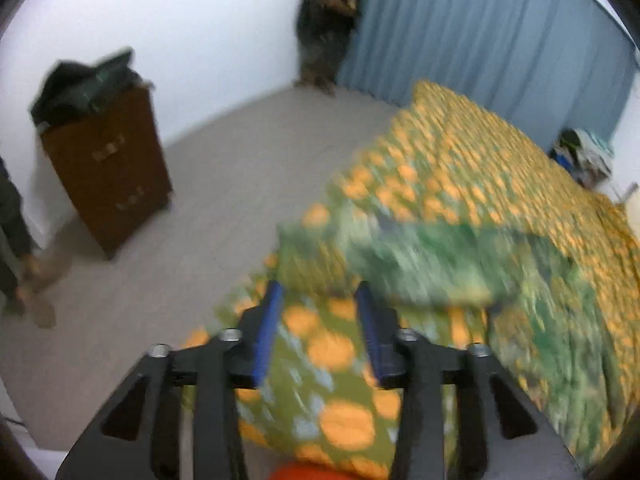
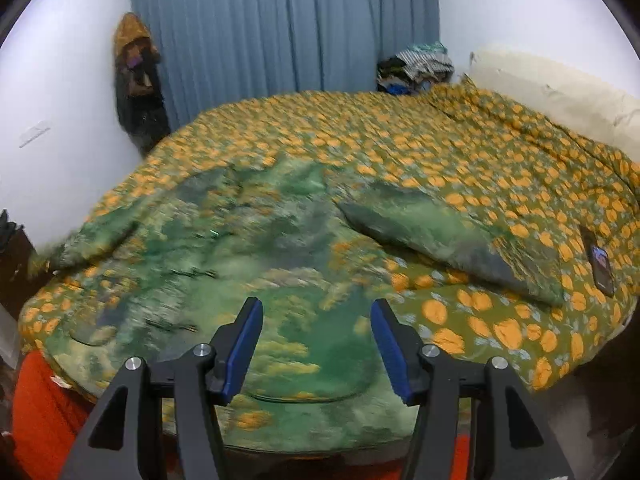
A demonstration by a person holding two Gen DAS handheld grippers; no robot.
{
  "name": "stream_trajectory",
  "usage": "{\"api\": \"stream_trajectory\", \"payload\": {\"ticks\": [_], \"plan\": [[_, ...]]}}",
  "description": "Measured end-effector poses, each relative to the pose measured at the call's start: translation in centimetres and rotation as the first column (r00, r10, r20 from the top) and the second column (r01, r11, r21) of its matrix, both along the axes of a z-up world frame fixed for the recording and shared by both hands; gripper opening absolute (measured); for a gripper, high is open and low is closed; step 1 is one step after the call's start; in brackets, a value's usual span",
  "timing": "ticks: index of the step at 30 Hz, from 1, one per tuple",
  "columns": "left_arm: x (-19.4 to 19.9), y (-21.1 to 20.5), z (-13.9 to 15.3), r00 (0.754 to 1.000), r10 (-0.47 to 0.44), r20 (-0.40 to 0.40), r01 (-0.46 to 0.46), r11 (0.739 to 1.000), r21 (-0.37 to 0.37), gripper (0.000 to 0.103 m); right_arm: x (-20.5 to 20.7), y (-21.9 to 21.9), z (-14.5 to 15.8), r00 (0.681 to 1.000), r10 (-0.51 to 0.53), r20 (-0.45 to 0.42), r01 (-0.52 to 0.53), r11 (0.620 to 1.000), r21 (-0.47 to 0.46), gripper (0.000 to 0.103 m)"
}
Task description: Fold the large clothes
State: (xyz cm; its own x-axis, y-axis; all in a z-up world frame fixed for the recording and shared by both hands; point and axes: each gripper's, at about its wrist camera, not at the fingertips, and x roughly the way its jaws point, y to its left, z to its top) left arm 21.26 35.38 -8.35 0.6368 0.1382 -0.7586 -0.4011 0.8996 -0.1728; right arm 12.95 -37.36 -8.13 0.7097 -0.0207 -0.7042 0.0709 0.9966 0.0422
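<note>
While both my grippers hang open and empty, my right gripper (image 2: 316, 340) sits directly over the green garment's (image 2: 248, 248) near hem, nearer than my left gripper (image 1: 318, 330), which is off its sleeve end. The garment lies spread on the orange-flowered bedspread (image 2: 460, 148), long axis across me, mottled green and rumpled.

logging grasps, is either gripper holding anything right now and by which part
Nothing is held. The left gripper and right gripper are both open above the green garment spread on the bed.
</note>
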Motion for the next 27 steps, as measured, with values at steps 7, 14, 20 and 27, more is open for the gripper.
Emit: {"api": "stream_trajectory", "payload": {"ticks": [7, 14, 20, 27], "plan": [[0.6, -14.3, -8.8, 0.908, -0.398, -0.126, 0.365, 0.903, -0.227, 0.083, 1.9, -7.5, -6.8, 0.965, -0.026, -0.260, 0.023, 1.000, -0.013, 0.064], [2.9, -22.3, -13.8, 0.779, -0.593, -0.204, 0.511, 0.789, -0.341, 0.086, 3.9, -9.4, -12.2, 0.921, 0.119, -0.370, -0.019, 0.964, 0.264, 0.064], [1.6, -24.3, -12.7, 0.747, -0.645, -0.163, 0.571, 0.747, -0.341, 0.020, 3.5, -8.3, -11.7, 0.919, 0.150, -0.365, -0.056, 0.965, 0.254, 0.015], [-1.5, -24.4, -12.1, 0.730, -0.654, -0.198, 0.603, 0.752, -0.265, 0.028, 1.6, -7.0, -10.3, 0.927, 0.133, -0.352, -0.076, 0.983, 0.169, 0.014]]}}
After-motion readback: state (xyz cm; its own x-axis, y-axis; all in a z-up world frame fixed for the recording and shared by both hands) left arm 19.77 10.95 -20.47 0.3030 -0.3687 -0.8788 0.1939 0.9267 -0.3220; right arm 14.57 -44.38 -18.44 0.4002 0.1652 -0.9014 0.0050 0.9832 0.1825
